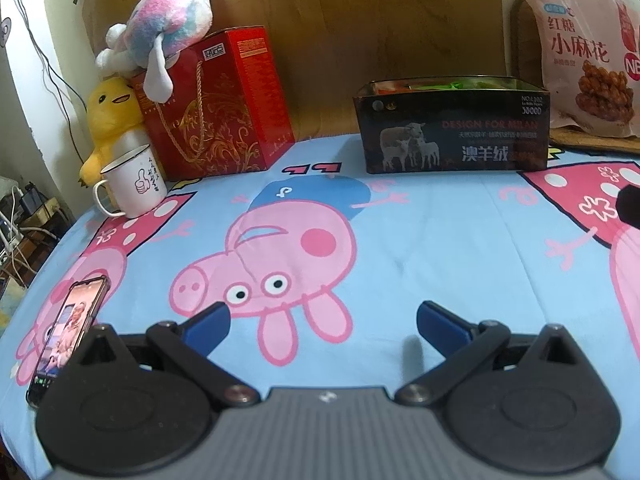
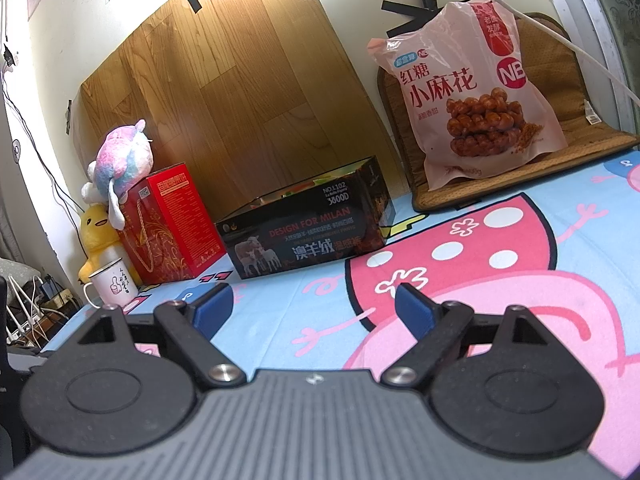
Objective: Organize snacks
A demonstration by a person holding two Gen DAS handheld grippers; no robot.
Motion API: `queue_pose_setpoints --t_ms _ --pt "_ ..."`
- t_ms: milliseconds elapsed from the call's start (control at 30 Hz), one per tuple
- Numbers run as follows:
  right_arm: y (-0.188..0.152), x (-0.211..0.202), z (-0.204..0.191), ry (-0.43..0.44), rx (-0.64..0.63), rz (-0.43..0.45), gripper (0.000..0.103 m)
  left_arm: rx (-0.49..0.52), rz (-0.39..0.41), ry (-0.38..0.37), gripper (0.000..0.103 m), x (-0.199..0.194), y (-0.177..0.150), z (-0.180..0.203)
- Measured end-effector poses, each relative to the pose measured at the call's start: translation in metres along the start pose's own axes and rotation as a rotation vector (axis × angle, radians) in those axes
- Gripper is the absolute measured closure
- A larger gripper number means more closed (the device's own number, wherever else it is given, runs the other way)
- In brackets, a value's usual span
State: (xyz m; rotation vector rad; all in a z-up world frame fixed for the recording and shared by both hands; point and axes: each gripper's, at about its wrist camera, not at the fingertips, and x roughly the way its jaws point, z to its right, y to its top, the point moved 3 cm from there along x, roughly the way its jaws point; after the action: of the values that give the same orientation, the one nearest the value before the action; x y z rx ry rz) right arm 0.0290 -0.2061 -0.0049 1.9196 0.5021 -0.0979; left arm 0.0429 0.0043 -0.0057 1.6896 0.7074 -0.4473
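1. Both grippers are held low over the sheet point(image 1: 440, 240), a blue one printed with pink pigs. The left gripper point(image 1: 323, 322) is seen with its jaws spread and nothing between them; the right gripper point(image 2: 314, 306) is likewise spread and empty.
2. A phone point(image 1: 66, 340) is seen lying on the sheet, well to the near left of the box.
3. The black box point(image 2: 308, 236) is taken as the landmark. It stands open-topped on the sheet, ahead of both pairs of jaws, with coloured packets dimly visible inside; what they are cannot be told.
4. Left of the box a white mug point(image 1: 134, 182) is set, and behind it a red carton point(image 1: 218, 104) with two plush toys point(image 1: 160, 28) leaning on and beside it.
5. The snack bag point(image 2: 472, 96) is found right of the box and farther back, propped upright on a brown mat point(image 2: 576, 120) against the wall. Its long axis runs roughly vertical.
6. From the right jaws the bag lies ahead and to the right; from the left jaws it sits at the far right edge of view. The right hand is judged the nearer.
7. The bag is probably to be brought to the box, its lower part or side edge being the likely grip.
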Motion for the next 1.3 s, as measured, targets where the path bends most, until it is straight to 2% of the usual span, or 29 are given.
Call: queue_pose_setpoints --t_ms 1300 --pt "0.0003 0.0 0.0002 0.001 0.003 0.002 0.013 0.02 -0.016 -0.024 0.0 0.0034 -0.0036 0.0068"
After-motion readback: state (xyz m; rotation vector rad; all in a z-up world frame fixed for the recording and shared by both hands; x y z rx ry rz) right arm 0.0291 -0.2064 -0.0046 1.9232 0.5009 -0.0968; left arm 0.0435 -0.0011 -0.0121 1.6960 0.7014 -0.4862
